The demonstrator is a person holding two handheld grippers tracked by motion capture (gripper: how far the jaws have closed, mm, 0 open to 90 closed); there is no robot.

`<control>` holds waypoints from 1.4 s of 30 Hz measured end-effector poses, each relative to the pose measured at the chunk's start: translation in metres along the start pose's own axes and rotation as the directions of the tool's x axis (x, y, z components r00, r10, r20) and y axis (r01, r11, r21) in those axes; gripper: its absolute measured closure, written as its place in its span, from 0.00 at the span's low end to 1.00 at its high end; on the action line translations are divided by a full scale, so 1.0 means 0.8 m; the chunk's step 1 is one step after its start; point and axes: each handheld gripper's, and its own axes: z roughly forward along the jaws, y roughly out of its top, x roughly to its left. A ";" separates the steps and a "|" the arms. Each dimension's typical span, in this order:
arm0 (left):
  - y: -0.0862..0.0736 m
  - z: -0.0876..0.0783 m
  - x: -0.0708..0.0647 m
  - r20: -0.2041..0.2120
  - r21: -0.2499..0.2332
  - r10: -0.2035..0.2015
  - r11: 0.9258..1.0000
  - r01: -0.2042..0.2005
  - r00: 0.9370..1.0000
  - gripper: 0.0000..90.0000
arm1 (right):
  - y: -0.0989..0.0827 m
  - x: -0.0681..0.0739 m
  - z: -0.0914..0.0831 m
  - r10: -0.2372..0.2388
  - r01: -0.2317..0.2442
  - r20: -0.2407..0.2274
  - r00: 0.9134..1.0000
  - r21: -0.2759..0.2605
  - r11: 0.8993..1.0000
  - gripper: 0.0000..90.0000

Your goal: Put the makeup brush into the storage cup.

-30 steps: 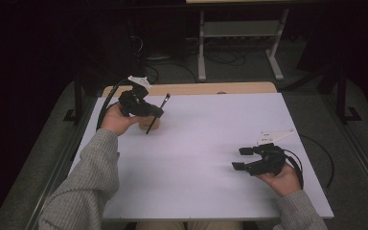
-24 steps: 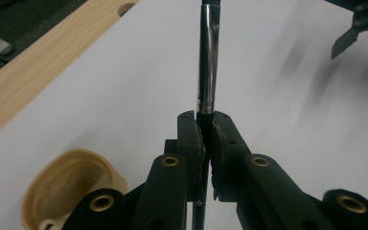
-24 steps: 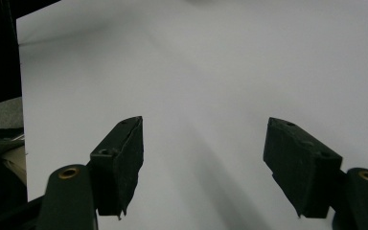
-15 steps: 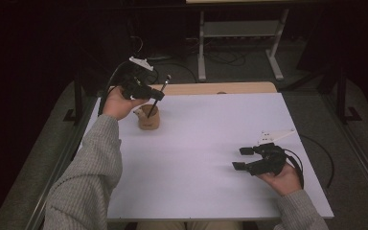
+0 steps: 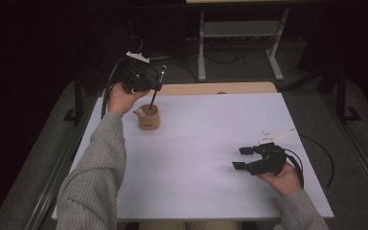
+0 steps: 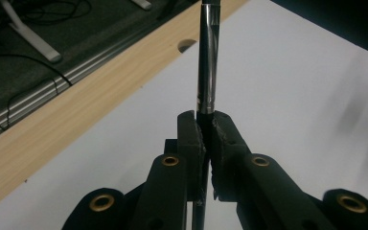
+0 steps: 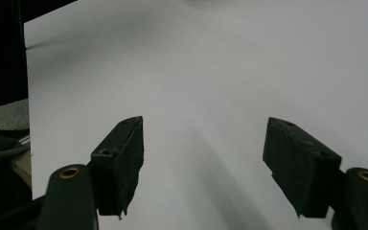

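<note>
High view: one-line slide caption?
Left gripper lowers a clamped pen into a wooden holder; right gripper rests open on the white table.

text: we read none | labels: none legible to us | pen point(image 6: 206, 62): we see glints on the barrel, no print we can make out | cup point(image 5: 149, 117): no marking we can read | tabletop point(image 5: 211, 143): plain white sheet, no writing

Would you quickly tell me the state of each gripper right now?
Left gripper: shut on the black pen, its lower end at the small wooden cup.
Right gripper: open, holding nothing, over the white table.
</note>
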 end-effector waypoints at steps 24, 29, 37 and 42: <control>-0.029 0.034 0.030 -0.058 0.015 -0.074 0.997 0.075 0.996 0.93 | -0.002 -0.001 -0.003 -0.001 0.001 0.002 1.000 0.005 1.000 0.33; -0.029 0.037 0.032 -0.066 0.016 -0.072 0.997 0.073 0.995 0.93 | -0.003 -0.003 -0.001 0.000 0.000 -0.001 1.000 0.013 1.000 0.33; -0.037 0.042 0.036 -0.075 0.016 -0.085 0.996 0.087 0.994 0.93 | -0.004 -0.003 -0.002 0.005 -0.005 -0.001 1.000 0.012 1.000 0.32; -0.048 0.044 0.040 -0.075 0.004 -0.112 0.994 0.112 0.991 0.93 | -0.003 0.000 -0.001 0.000 0.000 -0.003 1.000 0.012 1.000 0.33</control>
